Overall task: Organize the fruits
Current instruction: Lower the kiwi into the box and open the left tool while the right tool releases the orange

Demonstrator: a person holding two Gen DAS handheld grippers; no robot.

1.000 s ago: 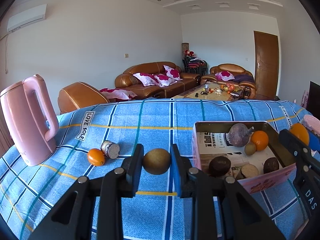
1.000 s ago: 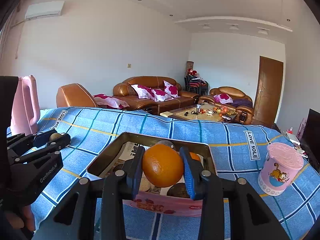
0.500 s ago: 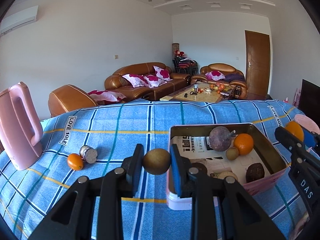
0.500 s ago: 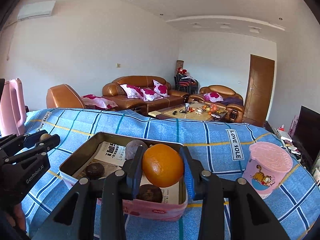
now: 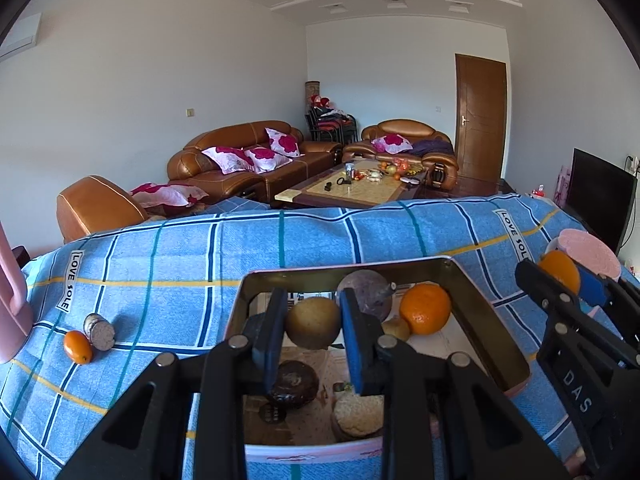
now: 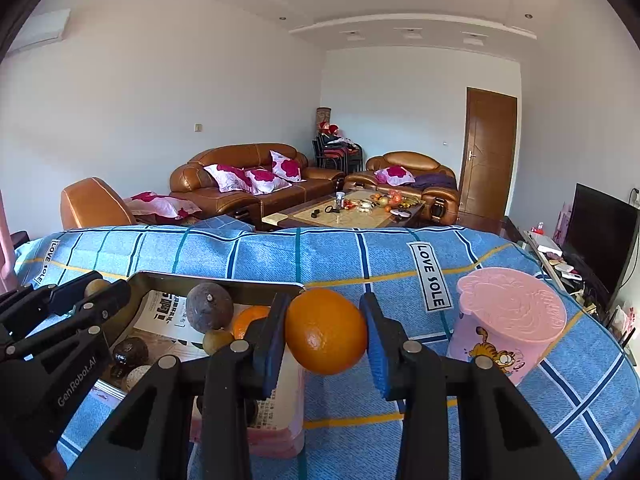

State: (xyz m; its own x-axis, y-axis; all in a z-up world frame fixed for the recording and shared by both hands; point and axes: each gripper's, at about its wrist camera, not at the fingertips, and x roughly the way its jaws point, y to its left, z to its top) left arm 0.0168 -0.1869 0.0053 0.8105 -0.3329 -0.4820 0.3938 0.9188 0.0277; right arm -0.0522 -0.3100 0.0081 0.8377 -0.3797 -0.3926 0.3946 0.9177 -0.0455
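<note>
Left wrist view: the left gripper (image 5: 313, 334) tilts down over the open pink rectangular tin box (image 5: 490, 316), its blue pads clamped on a round brownish-green fruit (image 5: 313, 328). Its black frame hides part of the box's contents; a purple fruit (image 5: 370, 290) and an orange (image 5: 426, 308) show inside.

Right wrist view: the right gripper (image 6: 326, 338) grips a glossy orange citrus fruit (image 6: 326, 332) beside the box's right edge, above the blue checked cloth (image 6: 360, 256).
</note>
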